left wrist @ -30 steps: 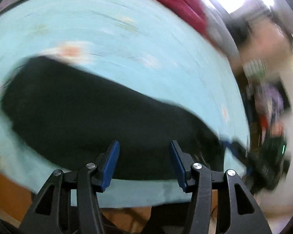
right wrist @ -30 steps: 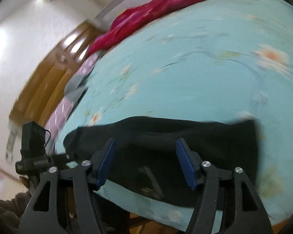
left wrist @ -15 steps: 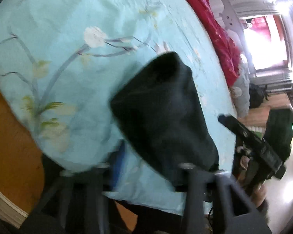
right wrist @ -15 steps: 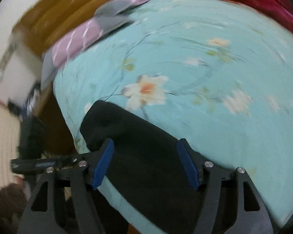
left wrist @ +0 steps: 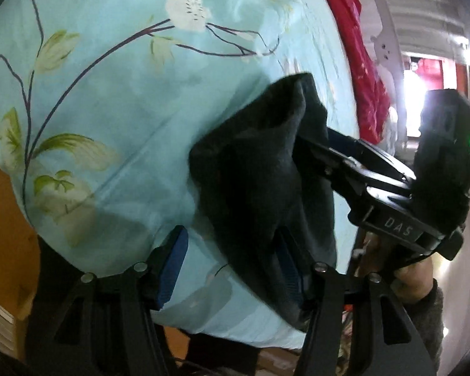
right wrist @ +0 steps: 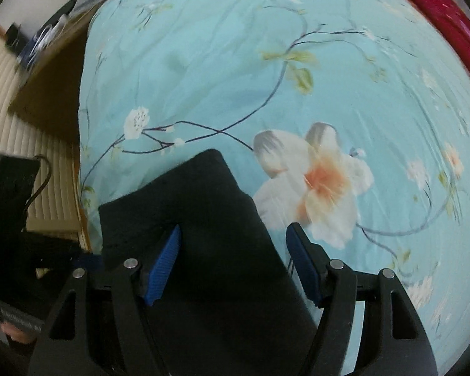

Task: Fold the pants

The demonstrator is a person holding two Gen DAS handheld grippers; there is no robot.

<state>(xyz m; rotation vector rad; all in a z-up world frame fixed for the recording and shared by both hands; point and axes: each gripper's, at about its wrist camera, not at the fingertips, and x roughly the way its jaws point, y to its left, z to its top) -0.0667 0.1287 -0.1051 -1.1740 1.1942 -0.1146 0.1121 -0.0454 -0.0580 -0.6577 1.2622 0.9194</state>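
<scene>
Your bed (right wrist: 203, 62), under its turquoise floral sheet (left wrist: 116, 100), fills most of both views, with a red blanket (left wrist: 357, 62) along the upper right. The black pants (left wrist: 260, 185) sit bunched at lower centre near the bed's edge. Your left gripper (left wrist: 232, 263) stands with jaws apart, cloth draped over its right finger. Your right gripper (right wrist: 235, 263) is spread wide too, pants (right wrist: 203, 219) lying between its fingers.

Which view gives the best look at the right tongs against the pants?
The left wrist view: it shows the right tongs from outside, reaching into the black pants. The right wrist view shows only its own open blue fingers over the pants.
</scene>
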